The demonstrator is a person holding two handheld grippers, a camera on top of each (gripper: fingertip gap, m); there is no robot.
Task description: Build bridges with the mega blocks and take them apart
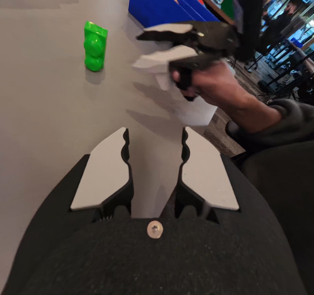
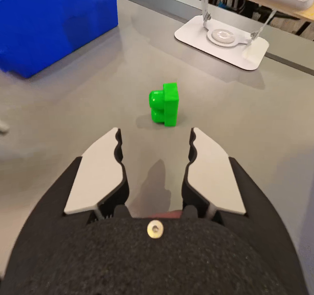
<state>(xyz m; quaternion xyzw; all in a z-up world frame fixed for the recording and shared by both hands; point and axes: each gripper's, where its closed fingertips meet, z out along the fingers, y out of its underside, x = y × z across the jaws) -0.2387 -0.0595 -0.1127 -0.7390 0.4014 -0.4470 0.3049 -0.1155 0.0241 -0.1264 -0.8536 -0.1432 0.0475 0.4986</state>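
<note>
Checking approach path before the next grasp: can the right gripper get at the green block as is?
Probably yes. The right gripper is open, aimed nearly at the green block, with only bare grey table between them. The block lies on its side, apart from the blue bin and white stand base.

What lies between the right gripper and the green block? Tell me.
Nothing: in the right wrist view, only bare grey table lies between the open right gripper and the green block standing ahead of its fingertips.

Black tongs, grey-faced fingers
</note>
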